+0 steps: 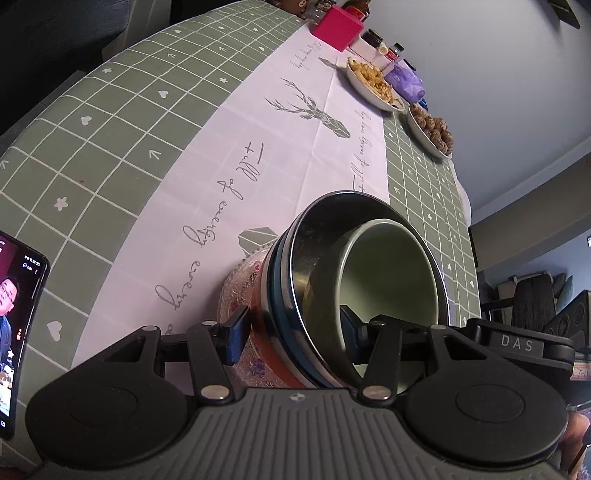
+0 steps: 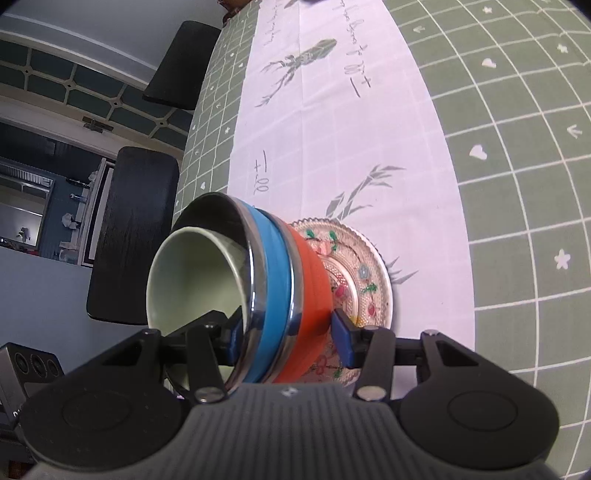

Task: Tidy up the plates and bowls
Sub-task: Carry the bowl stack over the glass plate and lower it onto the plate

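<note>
The left gripper [image 1: 293,338] and right gripper [image 2: 286,338] each clamp the stack of bowls [image 2: 273,291] and glass plate [image 2: 354,273] from opposite sides. The stack sits over the white runner [image 1: 229,155] along the table's [image 1: 92,122] middle.

Blue bowl [image 2: 271,291], orange bowl [image 2: 310,295], pale green cup [image 2: 192,273]; floral plate [image 2: 354,280]; green grid tablecloth [image 2: 517,147].

Phone [image 1: 14,332] at the table edge, pink box [image 1: 338,27] and jars [image 1: 373,37] far off, black chairs [image 2: 133,236] alongside.

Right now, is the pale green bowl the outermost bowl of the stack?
No, the pale green bowl sits innermost, inside the blue bowl, which nests in the orange bowl.
</note>
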`<state>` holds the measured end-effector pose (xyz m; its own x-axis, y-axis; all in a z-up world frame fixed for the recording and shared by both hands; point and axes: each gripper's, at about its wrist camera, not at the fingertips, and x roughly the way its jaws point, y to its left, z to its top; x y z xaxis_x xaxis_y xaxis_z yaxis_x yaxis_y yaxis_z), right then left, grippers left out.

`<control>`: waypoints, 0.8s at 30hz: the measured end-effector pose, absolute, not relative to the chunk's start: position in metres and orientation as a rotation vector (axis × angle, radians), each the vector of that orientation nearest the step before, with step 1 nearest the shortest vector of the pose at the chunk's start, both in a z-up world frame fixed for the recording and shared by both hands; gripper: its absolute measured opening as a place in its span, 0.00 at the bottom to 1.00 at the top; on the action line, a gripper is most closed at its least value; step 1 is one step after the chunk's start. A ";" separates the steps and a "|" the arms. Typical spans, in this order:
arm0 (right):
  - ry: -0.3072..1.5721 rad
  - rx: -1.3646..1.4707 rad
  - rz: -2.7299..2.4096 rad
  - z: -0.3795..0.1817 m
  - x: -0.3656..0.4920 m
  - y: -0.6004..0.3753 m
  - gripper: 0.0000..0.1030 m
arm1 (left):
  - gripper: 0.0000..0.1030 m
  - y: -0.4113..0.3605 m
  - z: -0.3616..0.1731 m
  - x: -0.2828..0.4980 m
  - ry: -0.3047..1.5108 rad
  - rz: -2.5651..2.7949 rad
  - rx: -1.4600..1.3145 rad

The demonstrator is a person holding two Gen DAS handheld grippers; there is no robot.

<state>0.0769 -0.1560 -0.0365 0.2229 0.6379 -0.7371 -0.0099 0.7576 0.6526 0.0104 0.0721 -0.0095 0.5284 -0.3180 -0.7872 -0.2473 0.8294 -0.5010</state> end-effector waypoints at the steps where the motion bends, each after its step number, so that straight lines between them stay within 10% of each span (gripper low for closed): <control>1: 1.278 0.586 0.482 -0.036 0.076 -0.157 0.46 | 0.56 0.072 -0.011 0.010 1.037 -0.052 -0.625; 24: 1.252 0.572 0.494 -0.047 0.076 -0.159 0.52 | 0.51 0.072 -0.017 0.012 1.039 -0.041 -0.618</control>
